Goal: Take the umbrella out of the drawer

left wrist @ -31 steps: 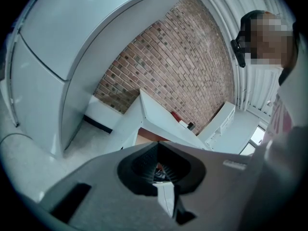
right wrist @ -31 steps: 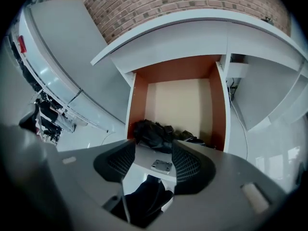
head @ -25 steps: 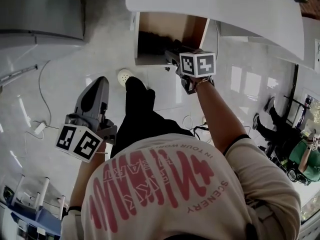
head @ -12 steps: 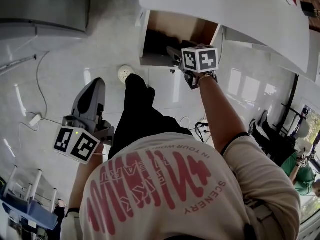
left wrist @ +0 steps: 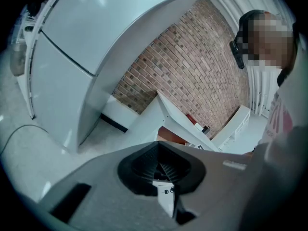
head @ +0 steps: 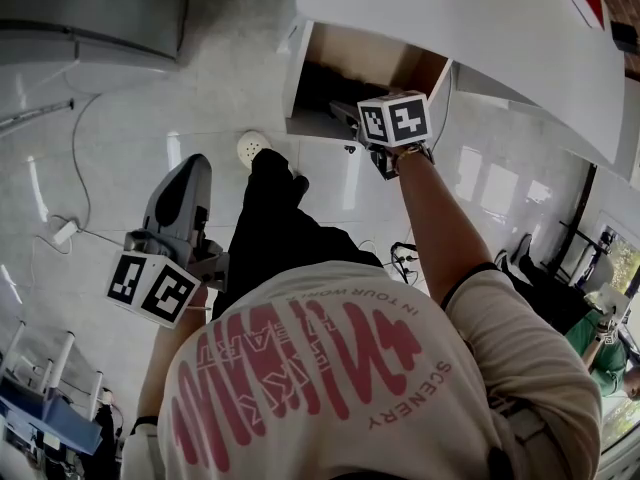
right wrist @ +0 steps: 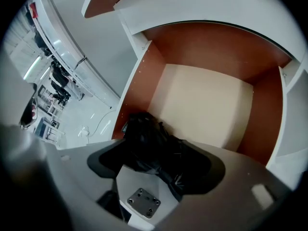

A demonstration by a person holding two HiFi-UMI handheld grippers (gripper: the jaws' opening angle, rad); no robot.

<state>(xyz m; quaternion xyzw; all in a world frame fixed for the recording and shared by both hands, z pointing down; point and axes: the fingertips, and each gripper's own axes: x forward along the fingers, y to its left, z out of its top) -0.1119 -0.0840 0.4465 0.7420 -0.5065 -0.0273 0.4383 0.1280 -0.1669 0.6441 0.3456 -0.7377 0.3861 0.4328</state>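
Lower left of head view, left claw (left wrist: 161, 166) narrow, empty; upper centre, right claw (right wrist: 156, 165) wide, jaws just opened further, straddling black umbrella (right wrist: 149, 138) unpinched, lying left in open drawer (right wrist: 202, 105) under white counter (head: 450, 18).

Right arm (head: 430, 218) extended forward, right claw (head: 345, 115) pitched steeply down. Its jaws have just been opening wide, with the black umbrella (right wrist: 149, 143) between them, ungripped. Left claw (head: 190, 173) low at the side, jaws together, empty.
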